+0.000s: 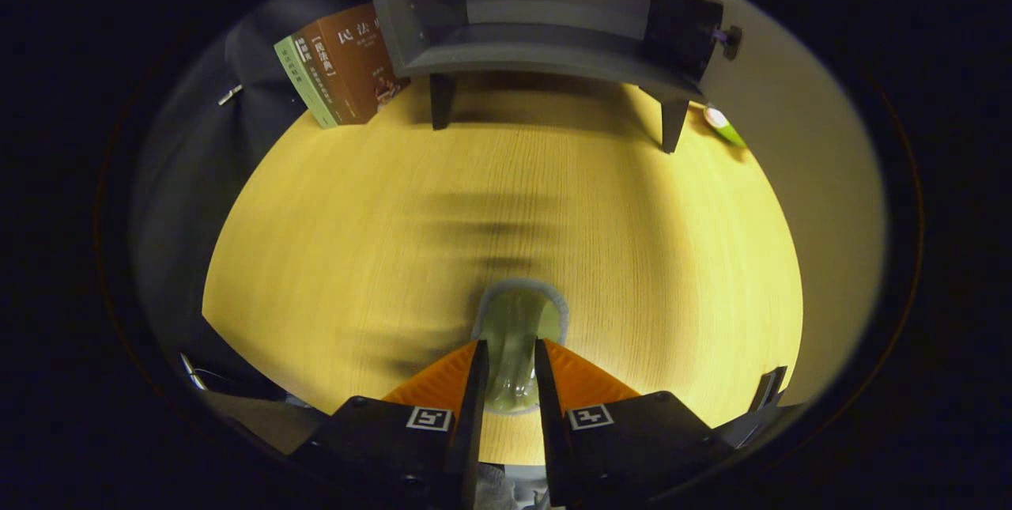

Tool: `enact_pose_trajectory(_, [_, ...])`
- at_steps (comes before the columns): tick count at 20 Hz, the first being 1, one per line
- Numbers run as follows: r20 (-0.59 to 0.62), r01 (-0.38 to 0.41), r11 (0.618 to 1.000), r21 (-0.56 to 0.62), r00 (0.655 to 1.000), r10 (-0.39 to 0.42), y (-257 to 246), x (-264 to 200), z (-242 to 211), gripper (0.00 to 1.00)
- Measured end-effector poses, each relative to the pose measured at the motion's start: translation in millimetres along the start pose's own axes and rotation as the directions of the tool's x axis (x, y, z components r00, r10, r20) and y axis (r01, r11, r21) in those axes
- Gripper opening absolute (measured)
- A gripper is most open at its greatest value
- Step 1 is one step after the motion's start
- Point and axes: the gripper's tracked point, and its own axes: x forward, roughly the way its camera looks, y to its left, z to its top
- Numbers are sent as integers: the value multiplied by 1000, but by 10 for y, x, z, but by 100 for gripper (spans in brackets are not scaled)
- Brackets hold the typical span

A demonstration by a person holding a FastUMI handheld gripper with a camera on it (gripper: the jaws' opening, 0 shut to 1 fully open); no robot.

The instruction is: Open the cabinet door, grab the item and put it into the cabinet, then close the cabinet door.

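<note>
Claw (510, 364) closed on a translucent, pale green cup-like item (518, 328), which is held between the two fingers and projects just ahead of them above the wooden bench (356, 241). The item's exact form cannot be told, since the picture is blurred. At the far edge of the bench a grey cabinet (545, 59) is seen on short legs, its door (791, 178) swung open to the right and its inside shelf bare. Carriage toward the cabinet is judged to be the step in hand; placing and closing are not yet done.

Risks: the item is smooth and is gripped near its lower part, so slipping or tilting in the grip is possible if it is moved sharply. The cabinet opening is low, so the item's rim could be knocked against the top panel or the front lip of the shelf. The open door could be brushed on approach.

Surroundings: books (340, 67) are leaned at the cabinet's left side, and a small green and white object (723, 124) lies by its right leg. The path across the bench is otherwise unobstructed.
</note>
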Motion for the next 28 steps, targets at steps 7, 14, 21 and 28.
enact_pose_trajectory(7, [-93,-12,999,-52,996,7,-4,147,-97,26])
enact_pose_trajectory(14, [-4,-53,998,-38,999,53,-80,-303,287,25])
enact_pose_trajectory(21, [235,-163,986,30,960,152,-59,-1019,1149,18])
enact_pose_trajectory(28, [454,-183,978,-99,866,208,60,-1936,2078,12])
